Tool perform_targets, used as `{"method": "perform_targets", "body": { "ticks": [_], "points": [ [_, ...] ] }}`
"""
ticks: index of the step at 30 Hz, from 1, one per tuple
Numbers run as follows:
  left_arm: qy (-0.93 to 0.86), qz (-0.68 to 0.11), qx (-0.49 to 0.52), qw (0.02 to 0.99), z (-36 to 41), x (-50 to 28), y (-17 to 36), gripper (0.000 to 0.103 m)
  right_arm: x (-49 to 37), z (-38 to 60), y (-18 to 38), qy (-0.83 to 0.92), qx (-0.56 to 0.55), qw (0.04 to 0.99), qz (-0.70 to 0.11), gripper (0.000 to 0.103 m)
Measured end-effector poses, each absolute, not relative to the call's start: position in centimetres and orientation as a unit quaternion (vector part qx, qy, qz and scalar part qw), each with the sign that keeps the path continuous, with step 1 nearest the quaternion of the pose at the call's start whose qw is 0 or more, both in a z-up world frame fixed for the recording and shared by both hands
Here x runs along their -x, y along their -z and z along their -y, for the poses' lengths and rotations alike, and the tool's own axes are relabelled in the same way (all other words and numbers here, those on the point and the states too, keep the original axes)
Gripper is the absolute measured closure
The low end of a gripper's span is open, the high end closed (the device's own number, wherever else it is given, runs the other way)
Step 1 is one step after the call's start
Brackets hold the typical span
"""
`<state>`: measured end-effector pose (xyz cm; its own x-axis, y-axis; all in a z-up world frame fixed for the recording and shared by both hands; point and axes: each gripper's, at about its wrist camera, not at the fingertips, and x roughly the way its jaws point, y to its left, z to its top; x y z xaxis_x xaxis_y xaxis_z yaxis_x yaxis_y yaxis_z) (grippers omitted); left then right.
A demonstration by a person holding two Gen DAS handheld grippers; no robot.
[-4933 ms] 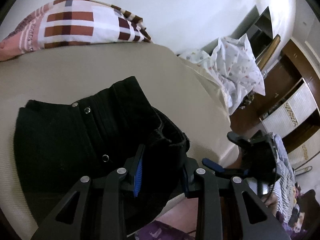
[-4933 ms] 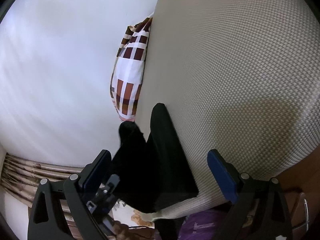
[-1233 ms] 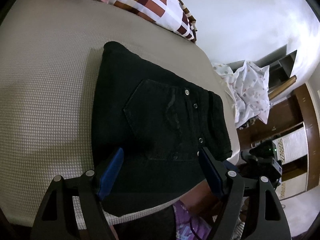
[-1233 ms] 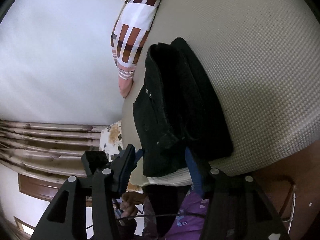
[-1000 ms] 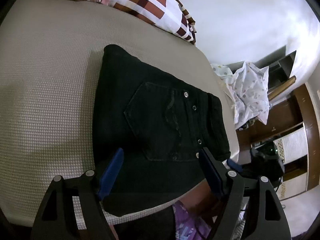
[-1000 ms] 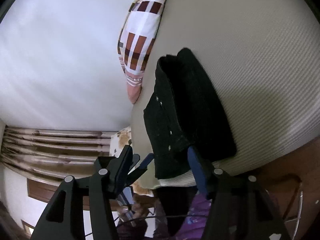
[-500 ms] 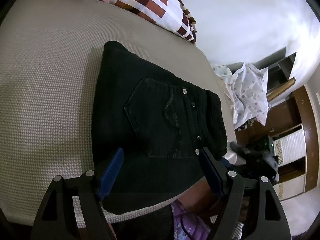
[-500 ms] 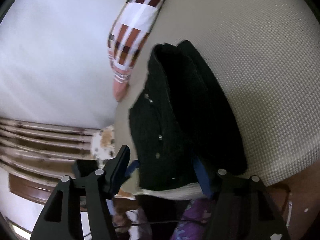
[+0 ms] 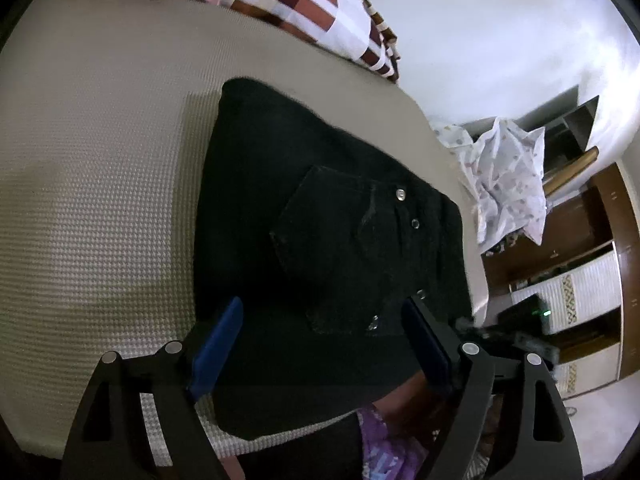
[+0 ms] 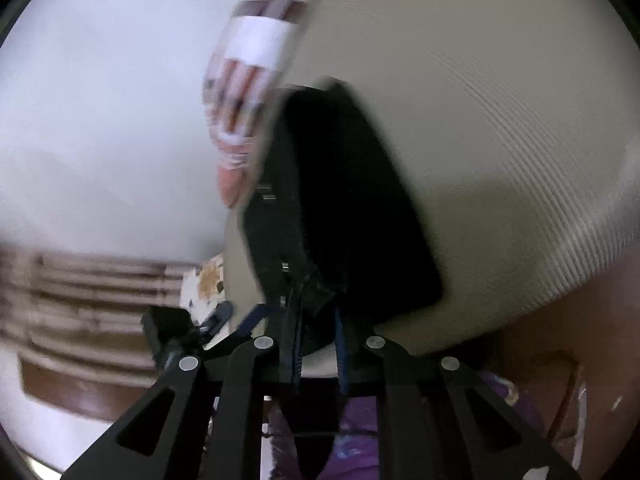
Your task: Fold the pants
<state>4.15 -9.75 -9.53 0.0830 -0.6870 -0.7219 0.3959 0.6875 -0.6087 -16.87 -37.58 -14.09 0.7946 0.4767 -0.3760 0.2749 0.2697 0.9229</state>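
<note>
The black denim pants (image 9: 328,248), already folded compact: my right gripper (image 10: 316,344) has just closed, pinching their near corner; my left gripper (image 9: 320,340) hovers wide.

Both wrist views look closely down at the pants (image 9: 320,240) from opposite edges.

R-wrist view motion-blurred: pillow (image 10: 256,76)
</note>
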Motion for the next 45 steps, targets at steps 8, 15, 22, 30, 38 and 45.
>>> {"method": "perform_targets", "body": {
  "ticks": [8,15,22,30,38,45],
  "points": [
    [0.380,-0.555,0.074,0.736,11.3,-3.6,10.1,0.016,16.9,37.9,13.7,-0.097,-0.606,0.730,-0.300,0.086],
    [0.383,-0.552,0.084,0.736,11.2,-3.6,10.3,0.014,18.6,39.4,11.3,-0.059,-0.583,0.756,-0.291,0.080],
    [0.386,-0.548,0.090,0.736,10.9,-3.5,10.4,0.013,16.3,38.8,9.7,-0.046,-0.531,0.783,-0.320,0.049],
    [0.395,-0.536,0.085,0.741,11.0,-3.0,10.5,0.011,15.7,37.9,10.7,-0.019,-0.479,0.798,-0.367,0.088],
    [0.402,-0.522,0.114,0.744,9.6,-3.0,9.7,0.011,15.9,38.5,11.2,-0.039,-0.516,0.783,-0.344,0.081],
    [0.362,-0.484,0.074,0.793,8.1,-3.5,7.3,0.011,16.0,38.3,8.0,0.001,-0.438,0.831,-0.343,0.030]
  ]
}}
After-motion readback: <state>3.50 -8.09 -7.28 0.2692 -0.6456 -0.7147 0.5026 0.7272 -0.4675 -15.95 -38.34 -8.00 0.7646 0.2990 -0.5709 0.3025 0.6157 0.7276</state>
